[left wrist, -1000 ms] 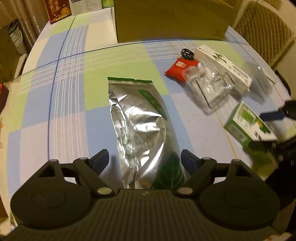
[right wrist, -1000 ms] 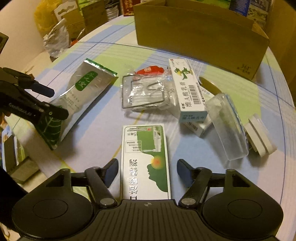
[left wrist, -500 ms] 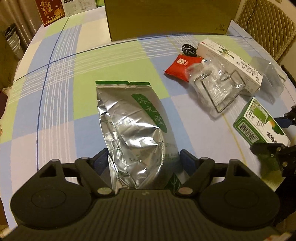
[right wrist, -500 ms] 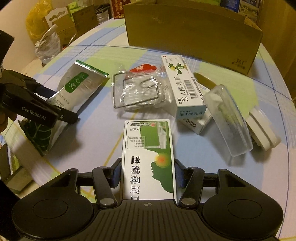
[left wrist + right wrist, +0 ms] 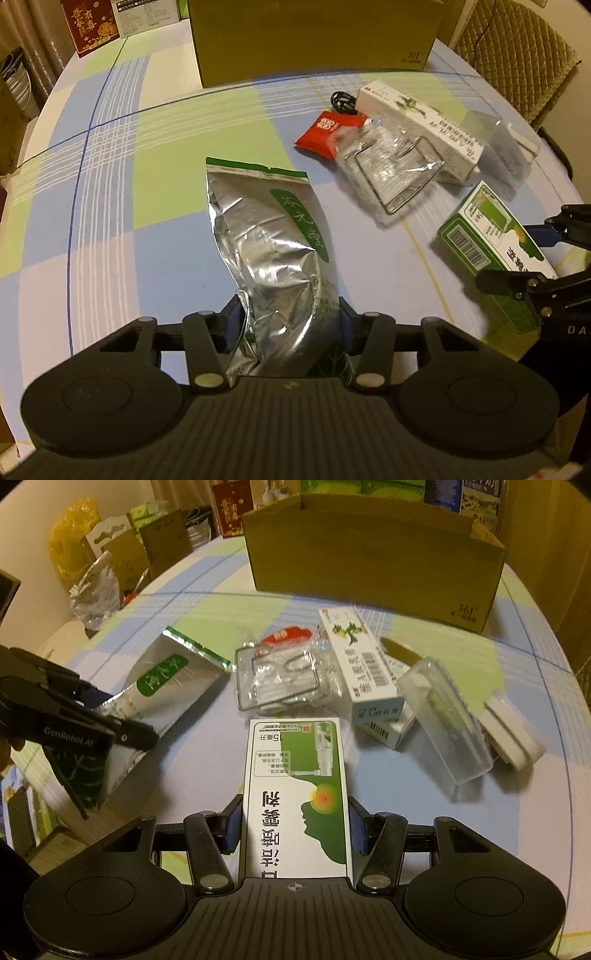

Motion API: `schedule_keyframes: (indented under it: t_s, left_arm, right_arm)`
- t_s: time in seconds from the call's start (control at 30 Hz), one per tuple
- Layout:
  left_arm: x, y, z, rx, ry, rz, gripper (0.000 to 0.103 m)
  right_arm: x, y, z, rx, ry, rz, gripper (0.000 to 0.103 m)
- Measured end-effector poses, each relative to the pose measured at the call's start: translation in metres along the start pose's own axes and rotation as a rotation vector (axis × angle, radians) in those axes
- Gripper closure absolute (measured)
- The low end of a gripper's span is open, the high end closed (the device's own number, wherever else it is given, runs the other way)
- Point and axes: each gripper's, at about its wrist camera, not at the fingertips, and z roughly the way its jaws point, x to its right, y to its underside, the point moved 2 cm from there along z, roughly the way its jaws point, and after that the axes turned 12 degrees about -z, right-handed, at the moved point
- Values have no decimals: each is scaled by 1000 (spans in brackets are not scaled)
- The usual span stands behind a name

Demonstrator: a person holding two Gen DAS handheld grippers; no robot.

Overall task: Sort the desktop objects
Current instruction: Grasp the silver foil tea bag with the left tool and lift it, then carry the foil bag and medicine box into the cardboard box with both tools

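Note:
My left gripper (image 5: 290, 317) is shut on the near end of a crinkled silver foil pouch (image 5: 266, 236) with a green label. In the right wrist view the pouch (image 5: 166, 679) slants up from the tablecloth into the left gripper (image 5: 110, 731). A green-and-white medicine box (image 5: 295, 768) is clamped by its long sides in my right gripper (image 5: 295, 812), which is shut. The left wrist view shows that box (image 5: 491, 240) at the right, between the right gripper's fingers (image 5: 502, 280). A big open cardboard box (image 5: 369, 550) stands at the back of the table.
Between the grippers and the cardboard box lie a red packet (image 5: 325, 129), a clear bag holding a wire rack (image 5: 284, 683), a long white carton (image 5: 358, 664), a clear plastic case (image 5: 443, 723), a white block (image 5: 513, 734) and a black cable (image 5: 341, 101). A chair (image 5: 517, 48) stands at the back right.
Both grippers went from open to shut, the left on the foil pouch and the right on the green-and-white box. The pouch's near end has come up off the table.

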Motion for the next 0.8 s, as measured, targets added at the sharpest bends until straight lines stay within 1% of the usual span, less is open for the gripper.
schedule_keyframes:
  t_s: [0.37,0.57,0.8]
  left_arm:
    - [8,-13,-39,49,13,-13,58]
    - [19,-35,-62,90,3,2,58]
    - [34,-64,-84,136,18,13,58]
  right_arm:
    - [5,-17,-27,69,13,15,51]
    - [17,-40,-46,114,38,12,51]
    - [37,-69,-63,155,77,15,51]
